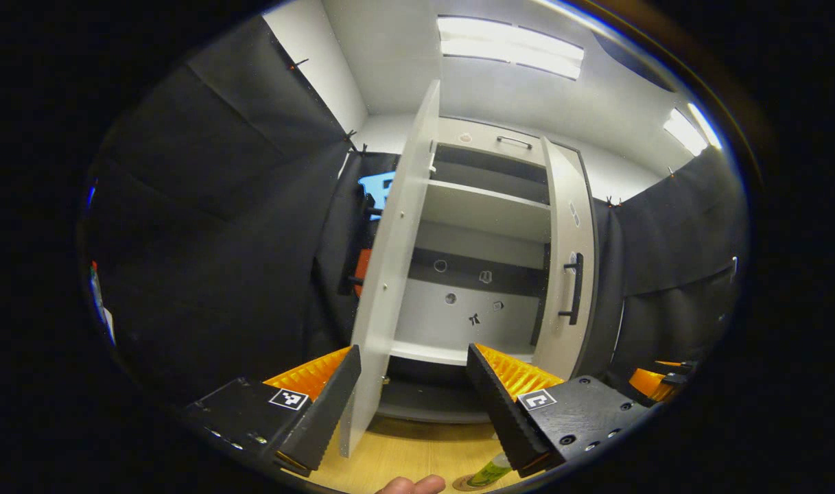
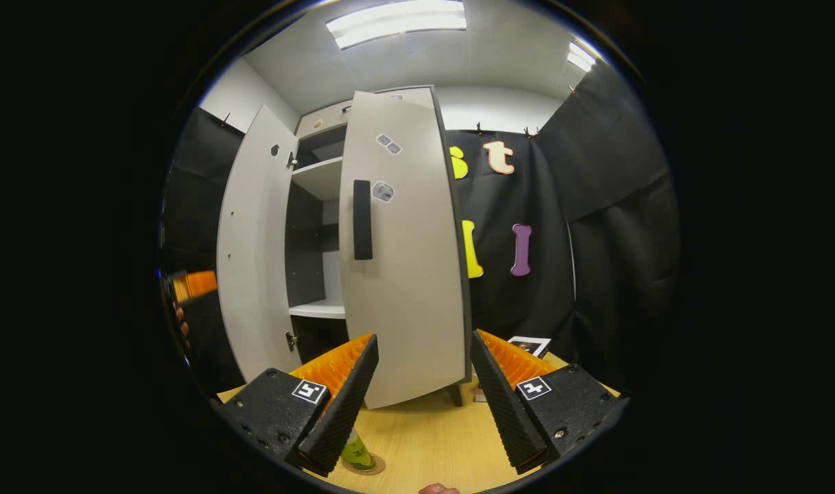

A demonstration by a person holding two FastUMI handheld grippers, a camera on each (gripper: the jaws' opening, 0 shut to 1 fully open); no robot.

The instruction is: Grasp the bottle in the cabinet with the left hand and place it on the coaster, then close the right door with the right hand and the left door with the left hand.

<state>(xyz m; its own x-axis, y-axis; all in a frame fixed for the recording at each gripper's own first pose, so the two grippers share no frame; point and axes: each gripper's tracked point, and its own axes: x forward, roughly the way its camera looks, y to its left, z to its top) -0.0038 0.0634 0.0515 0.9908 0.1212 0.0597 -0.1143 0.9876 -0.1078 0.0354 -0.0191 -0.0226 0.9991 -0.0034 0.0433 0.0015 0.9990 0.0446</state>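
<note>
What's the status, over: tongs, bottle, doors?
Both tongs, left and right, open, empty. Bottle standing on coaster. Right door and left door both ajar. Nothing blocking either door.

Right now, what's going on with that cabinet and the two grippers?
A person holds two grippers in front of a white cabinet. The bottle already stands on the coaster on the wooden table. Both doors are still ajar: the right door partly swung in, the left door wide open. The left gripper and right gripper are open and empty.
</note>
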